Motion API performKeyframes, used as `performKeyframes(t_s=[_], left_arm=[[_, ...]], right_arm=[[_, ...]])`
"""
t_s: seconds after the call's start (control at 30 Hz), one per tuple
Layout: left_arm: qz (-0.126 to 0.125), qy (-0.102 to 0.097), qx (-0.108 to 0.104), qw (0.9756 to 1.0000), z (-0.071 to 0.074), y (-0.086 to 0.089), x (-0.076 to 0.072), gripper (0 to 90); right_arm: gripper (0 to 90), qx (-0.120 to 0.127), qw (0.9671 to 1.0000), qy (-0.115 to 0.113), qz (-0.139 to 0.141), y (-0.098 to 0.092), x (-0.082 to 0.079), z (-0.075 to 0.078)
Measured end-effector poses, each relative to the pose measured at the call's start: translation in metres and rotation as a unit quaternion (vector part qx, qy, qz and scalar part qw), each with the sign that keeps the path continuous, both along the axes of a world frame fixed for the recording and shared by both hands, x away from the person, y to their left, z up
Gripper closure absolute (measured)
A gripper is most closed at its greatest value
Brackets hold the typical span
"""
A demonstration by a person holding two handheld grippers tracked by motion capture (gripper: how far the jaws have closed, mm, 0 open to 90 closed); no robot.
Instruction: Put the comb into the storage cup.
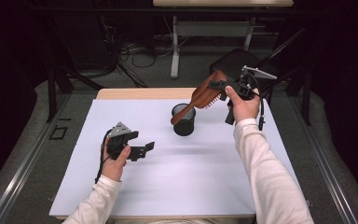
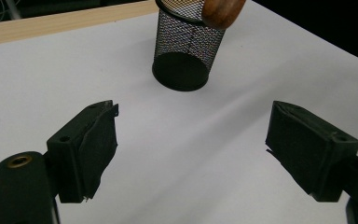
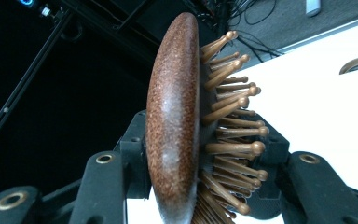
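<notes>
Currently your right gripper (image 1: 224, 88), upper right of centre in the high view, is clamped on the head of a wooden paddle hairbrush (image 1: 204, 94). The right gripper view confirms the hold: one jaw bears on the brown speckled back (image 3: 175, 116), the other sits among the wooden pegs (image 3: 233, 123). Gripping the wide head rather than the handle leaves the handle free to lead.

The brush hangs tilted, handle end slanting down and left across the rim of the black mesh pen cup (image 1: 184, 120), which stands upright near the middle of the white table (image 1: 177, 186). In the left gripper view the rounded handle tip (image 2: 221, 10) sits at the cup's (image 2: 184, 51) rim at the top of the frame; whether it is touching the mesh you cannot tell from here.

Your left gripper (image 1: 140, 149) rests at the left of the table, well apart from the cup, jaws spread wide with nothing between them. Judgement: it is parked out of the way while one hand works the brush at the cup's mouth. The cup is light and unbraced, so a sideways nudge from the handle could tip it.
</notes>
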State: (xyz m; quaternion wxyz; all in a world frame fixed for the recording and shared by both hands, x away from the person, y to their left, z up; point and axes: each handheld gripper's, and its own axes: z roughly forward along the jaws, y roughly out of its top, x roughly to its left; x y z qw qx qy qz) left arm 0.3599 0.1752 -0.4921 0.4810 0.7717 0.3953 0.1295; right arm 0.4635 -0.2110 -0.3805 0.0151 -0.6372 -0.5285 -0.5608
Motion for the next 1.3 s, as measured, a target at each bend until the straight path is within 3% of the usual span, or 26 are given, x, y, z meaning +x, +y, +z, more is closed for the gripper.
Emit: performKeyframes(t_s=[0.77, 1.3], left_arm=[[-0.001, 0.002, 0.002, 1.0000, -0.001, 0.000, 0.001, 16.0], [-0.001, 0.003, 0.004, 1.0000, -0.001, 0.000, 0.001, 16.0]], right_arm=[[50.1, -0.051, 0.9979, -0.014, -0.036, 0.007, 0.015, 0.027], [50.1, -0.076, 0.9956, -0.013, -0.054, 0.006, 0.020, 0.022]])
